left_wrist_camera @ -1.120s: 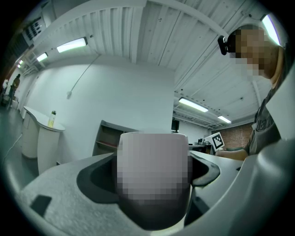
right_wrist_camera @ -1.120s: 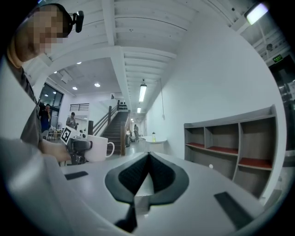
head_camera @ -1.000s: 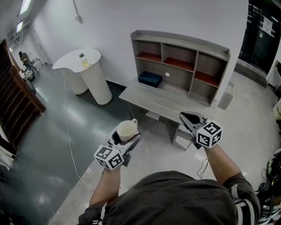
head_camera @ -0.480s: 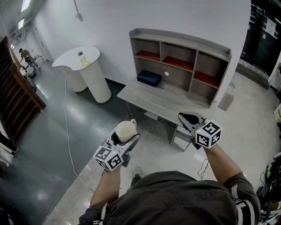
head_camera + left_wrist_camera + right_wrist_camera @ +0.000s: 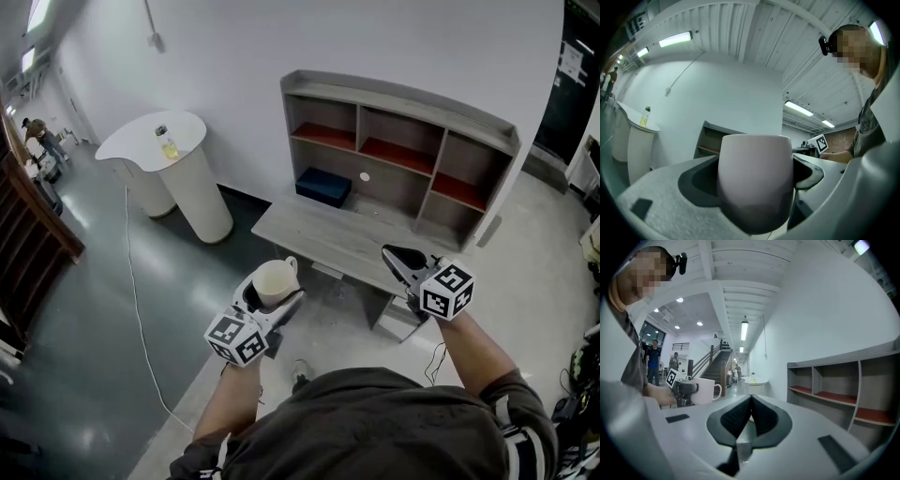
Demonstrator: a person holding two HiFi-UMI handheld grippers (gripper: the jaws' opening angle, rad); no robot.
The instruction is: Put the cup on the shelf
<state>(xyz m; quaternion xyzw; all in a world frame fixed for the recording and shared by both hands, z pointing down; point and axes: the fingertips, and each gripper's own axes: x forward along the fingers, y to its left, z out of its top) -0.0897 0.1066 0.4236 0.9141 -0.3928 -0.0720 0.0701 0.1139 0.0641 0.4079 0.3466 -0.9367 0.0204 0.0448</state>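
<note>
One cup [image 5: 275,279], upright, clamped in my left gripper [image 5: 273,294], over the floor, short of the surface [image 5: 323,225]. Right gripper [image 5: 392,253] clenched, empty. One shelf [image 5: 398,155], three columns.

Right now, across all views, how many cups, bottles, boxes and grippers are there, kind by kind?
cup: 1
bottle: 1
blue box: 1
grippers: 2 (left gripper, right gripper)
Total: 5
</note>
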